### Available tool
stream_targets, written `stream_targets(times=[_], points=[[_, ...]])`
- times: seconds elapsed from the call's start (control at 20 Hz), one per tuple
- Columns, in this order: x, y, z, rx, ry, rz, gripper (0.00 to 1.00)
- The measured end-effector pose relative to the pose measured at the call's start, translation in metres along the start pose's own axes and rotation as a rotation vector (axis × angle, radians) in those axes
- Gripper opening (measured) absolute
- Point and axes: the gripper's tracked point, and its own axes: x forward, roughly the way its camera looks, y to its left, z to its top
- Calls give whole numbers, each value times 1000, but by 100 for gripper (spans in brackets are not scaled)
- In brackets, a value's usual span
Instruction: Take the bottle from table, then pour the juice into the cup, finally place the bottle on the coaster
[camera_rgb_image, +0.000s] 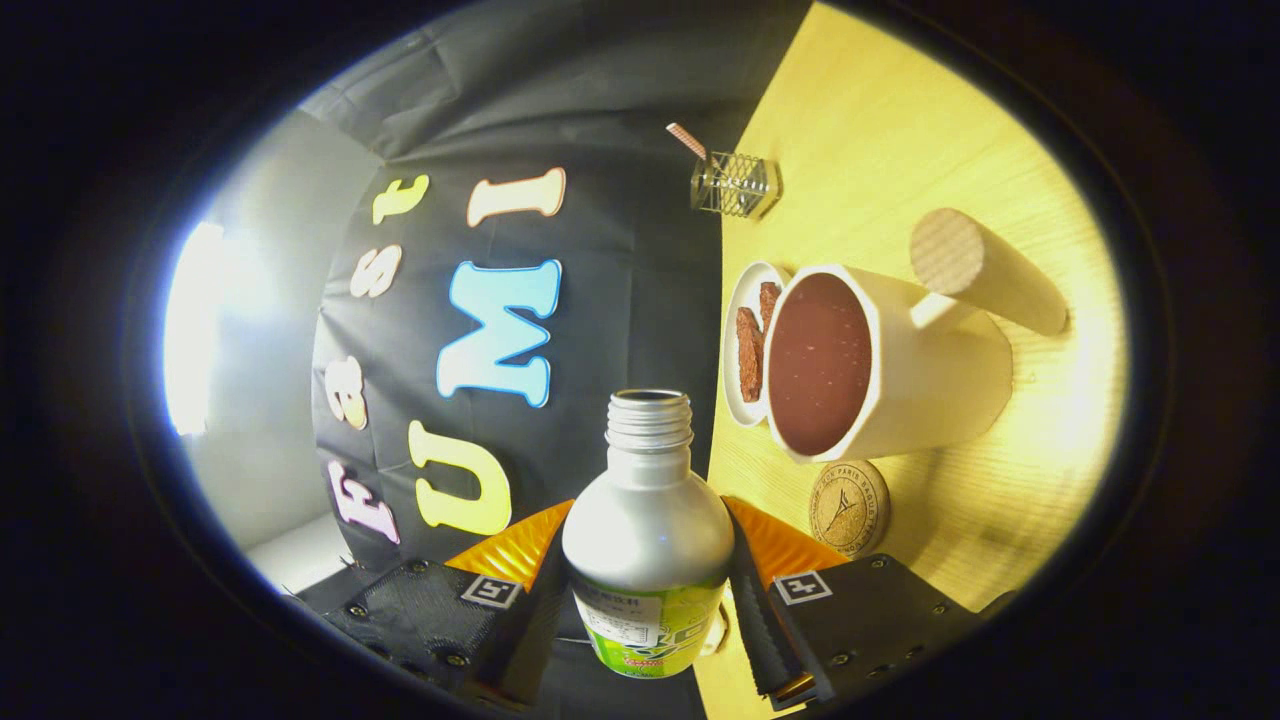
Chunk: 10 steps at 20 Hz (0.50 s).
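Two fingers (648, 590) are gripping the silver, uncapped metal bottle with a green label (648, 520) by its body, rolled sideways so its open neck is pointing level. The white cup with a wooden handle (900, 370), to its right on the yellow wooden table (900, 130), is already holding dark liquid. Judging by that, righting the bottle slowly before moving to the round cork coaster (848, 507) nearer the fingers would avoid drips. The bottle's base is cut off, and its remaining contents cannot be seen.
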Motion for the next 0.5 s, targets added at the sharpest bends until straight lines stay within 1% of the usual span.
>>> stream_targets(times=[0.15, 0.35, 0.5], points=[[0, 2, -2, -132, 10, -19, 76], [5, 13, 3, -395, 22, -36, 76], [7, 29, 2, -578, 26, -21, 76]])
